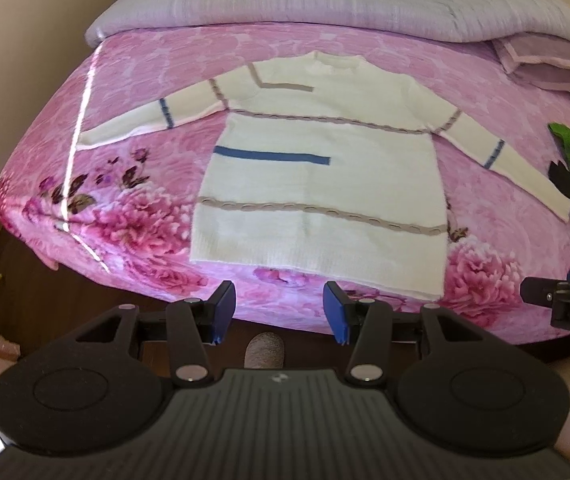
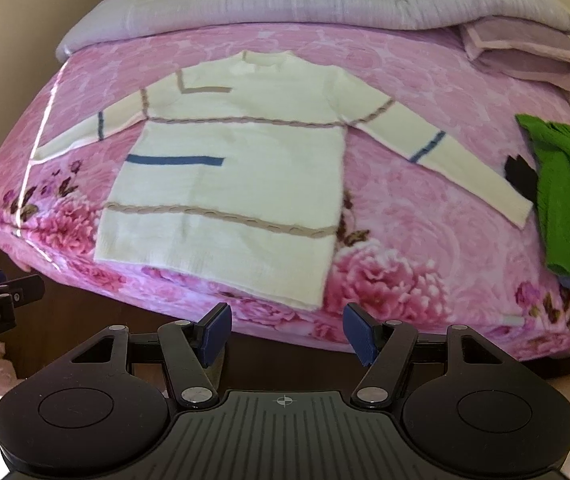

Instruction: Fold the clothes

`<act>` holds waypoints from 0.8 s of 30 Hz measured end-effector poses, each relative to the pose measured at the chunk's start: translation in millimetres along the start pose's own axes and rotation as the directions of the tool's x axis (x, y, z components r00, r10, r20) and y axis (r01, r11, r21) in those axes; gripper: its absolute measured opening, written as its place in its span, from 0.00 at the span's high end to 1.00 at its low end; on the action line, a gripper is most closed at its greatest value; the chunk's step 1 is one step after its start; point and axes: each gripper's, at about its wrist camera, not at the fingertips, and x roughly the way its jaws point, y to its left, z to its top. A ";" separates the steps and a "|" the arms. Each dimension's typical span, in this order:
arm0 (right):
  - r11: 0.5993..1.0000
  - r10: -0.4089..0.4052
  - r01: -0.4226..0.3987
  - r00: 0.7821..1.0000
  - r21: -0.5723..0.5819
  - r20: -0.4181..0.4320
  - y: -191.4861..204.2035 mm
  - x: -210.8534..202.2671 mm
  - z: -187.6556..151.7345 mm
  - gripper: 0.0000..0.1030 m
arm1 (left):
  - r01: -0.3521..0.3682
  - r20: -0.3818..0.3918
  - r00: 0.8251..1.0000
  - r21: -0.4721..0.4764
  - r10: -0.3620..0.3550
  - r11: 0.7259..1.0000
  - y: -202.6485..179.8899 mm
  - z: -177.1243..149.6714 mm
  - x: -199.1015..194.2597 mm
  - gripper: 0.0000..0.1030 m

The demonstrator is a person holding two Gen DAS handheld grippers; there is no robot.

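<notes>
Left tongs (image 1: 279, 312) sit wide open at the foot of the bed, gripping nothing — same deal with the right tongs (image 2: 287, 330), spread apart and empty. Cream sweater (image 1: 321, 184) lies flat on the pink floral blanket (image 1: 133, 216), sleeves out to both sides, hem nearest the tongs. Off to the right, a green garment (image 2: 565, 196) sits bunched just beside the right sleeve's cuff.

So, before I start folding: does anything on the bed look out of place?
Mostly tidy: the white sweater lies flat, sleeves spread. Only the crumpled green garment at the bed's right edge stands out, with the sweater's right cuff ending right beside it.
</notes>
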 end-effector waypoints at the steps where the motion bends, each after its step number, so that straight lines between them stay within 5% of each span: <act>1: 1.000 0.005 -0.005 1.000 -0.009 0.000 1.5 1.1 0.8 0.37 | -0.005 0.000 1.000 -0.008 0.005 1.000 2.0 -0.3 -0.3 0.57; 13: 0.999 0.025 -0.025 1.000 -0.034 0.004 -0.5 7.8 10.8 0.37 | -0.020 0.011 1.000 -0.034 0.021 0.999 2.7 3.5 -0.9 0.57; 16: 0.999 0.025 -0.025 1.000 -0.025 0.010 -4.2 7.6 13.8 0.37 | 0.016 0.024 1.000 0.048 -0.017 0.999 0.2 6.8 0.1 0.57; 24: 1.000 0.014 -0.014 0.999 0.005 0.036 -10.6 5.7 26.0 0.37 | 0.040 0.051 0.998 0.082 -0.044 0.996 -4.2 22.0 1.8 0.57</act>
